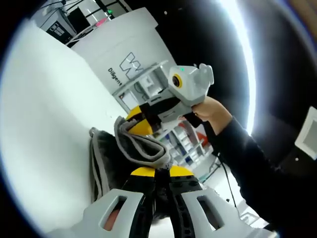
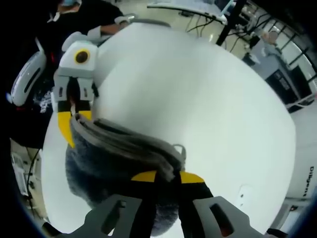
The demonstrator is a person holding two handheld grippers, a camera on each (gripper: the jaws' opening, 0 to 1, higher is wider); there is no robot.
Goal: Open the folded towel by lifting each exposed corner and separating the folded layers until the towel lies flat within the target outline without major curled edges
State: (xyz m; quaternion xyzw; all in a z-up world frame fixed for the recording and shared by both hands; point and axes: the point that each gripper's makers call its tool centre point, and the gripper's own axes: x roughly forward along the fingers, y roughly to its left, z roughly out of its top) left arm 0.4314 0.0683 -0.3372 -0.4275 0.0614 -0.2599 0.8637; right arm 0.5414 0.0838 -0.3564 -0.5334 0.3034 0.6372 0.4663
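Left claw (image 1: 161, 171) clamped shut, right claw (image 2: 167, 176) clamped shut, facing each other.

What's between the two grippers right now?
A taut span of the grey towel, pinched by the left gripper and right gripper; seen in the right gripper view.
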